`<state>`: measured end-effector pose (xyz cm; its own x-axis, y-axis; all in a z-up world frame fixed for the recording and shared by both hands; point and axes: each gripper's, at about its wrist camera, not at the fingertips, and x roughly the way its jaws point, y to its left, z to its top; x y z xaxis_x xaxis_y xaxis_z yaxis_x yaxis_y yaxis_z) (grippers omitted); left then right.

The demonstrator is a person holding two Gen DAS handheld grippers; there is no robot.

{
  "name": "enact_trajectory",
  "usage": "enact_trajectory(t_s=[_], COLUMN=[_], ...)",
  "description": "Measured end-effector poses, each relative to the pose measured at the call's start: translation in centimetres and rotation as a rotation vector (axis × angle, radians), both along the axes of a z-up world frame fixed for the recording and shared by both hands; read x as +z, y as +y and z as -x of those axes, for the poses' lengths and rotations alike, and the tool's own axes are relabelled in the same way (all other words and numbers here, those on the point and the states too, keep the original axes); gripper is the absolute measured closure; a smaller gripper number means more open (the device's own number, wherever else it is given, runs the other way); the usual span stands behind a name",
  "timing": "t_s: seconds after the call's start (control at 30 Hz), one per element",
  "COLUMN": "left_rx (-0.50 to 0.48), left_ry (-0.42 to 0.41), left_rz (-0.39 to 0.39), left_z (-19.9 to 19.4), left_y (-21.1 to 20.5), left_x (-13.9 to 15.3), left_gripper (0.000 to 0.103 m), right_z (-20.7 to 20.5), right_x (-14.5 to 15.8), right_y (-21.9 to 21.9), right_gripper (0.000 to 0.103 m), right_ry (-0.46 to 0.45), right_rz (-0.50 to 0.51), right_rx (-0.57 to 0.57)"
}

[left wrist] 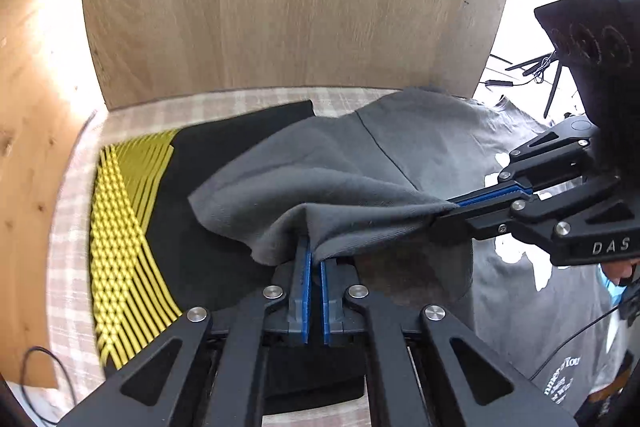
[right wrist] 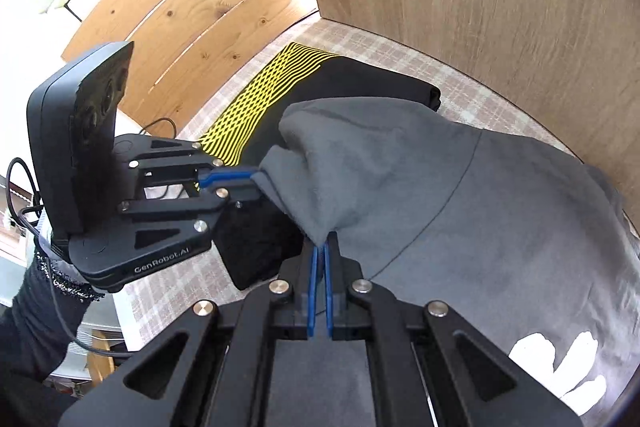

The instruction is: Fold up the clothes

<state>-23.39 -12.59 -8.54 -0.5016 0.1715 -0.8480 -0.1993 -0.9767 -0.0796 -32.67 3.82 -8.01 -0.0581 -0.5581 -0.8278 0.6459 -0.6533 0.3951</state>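
My right gripper (left wrist: 444, 213) says "DAS" on its side. My left gripper (right wrist: 256, 175) says "GenRobot.AI" in white. The grey shirt (left wrist: 520, 307) has small white words; I can read only "You".

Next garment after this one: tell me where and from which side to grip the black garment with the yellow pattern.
Grip the black garment at its bare far corner, coming from the wooden panel side. It lies flat and folded on the checked cloth, and that thick edge is clear. Its near part is draped by the grey shirt, which the left gripper and right gripper pinch.
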Motion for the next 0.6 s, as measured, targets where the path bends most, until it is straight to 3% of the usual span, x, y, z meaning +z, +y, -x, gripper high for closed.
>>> enact_trajectory(t_s=[0.07,0.13,0.27,0.37,0.43,0.47,0.6], left_rx=[-0.01,-0.001,0.075,0.117,0.097,0.081,0.037], left_ry=[0.033,0.011,-0.197,-0.178,-0.157,-0.152,-0.159], left_rz=[0.087,0.185,0.233,0.158,0.087,0.052,-0.037], left_z=[-1.1,-2.7,-4.3,-3.3,-2.1,-1.5,0.1], left_y=[-0.6,-1.8,-5.6,-6.7,-6.1,-5.7,-3.8], left_x=[1.7,1.4,-2.5,-2.1,-1.8,-1.9,-3.2], left_gripper=[0.096,0.084,0.083,0.083,0.075,0.069,0.068], right_z=[-0.4,-0.7,-0.1,1.8,3.4,4.4,6.6], right_x=[0.4,0.3,0.0,-0.7,-1.3,-1.5,-1.4], right_y=[-0.2,0.0,1.7,2.1,1.3,0.5,-4.1], right_gripper=[0.092,0.054,0.052,0.053,0.052,0.052,0.052], right_ry=[-0.012,-0.016,0.037,0.077,0.119,0.129,0.206], right_rz=[0.019,-0.012,0.007,-0.021,-0.066,-0.078,-0.082], right_rx=[0.022,0.016,-0.029,-0.078,-0.081,-0.066,0.064])
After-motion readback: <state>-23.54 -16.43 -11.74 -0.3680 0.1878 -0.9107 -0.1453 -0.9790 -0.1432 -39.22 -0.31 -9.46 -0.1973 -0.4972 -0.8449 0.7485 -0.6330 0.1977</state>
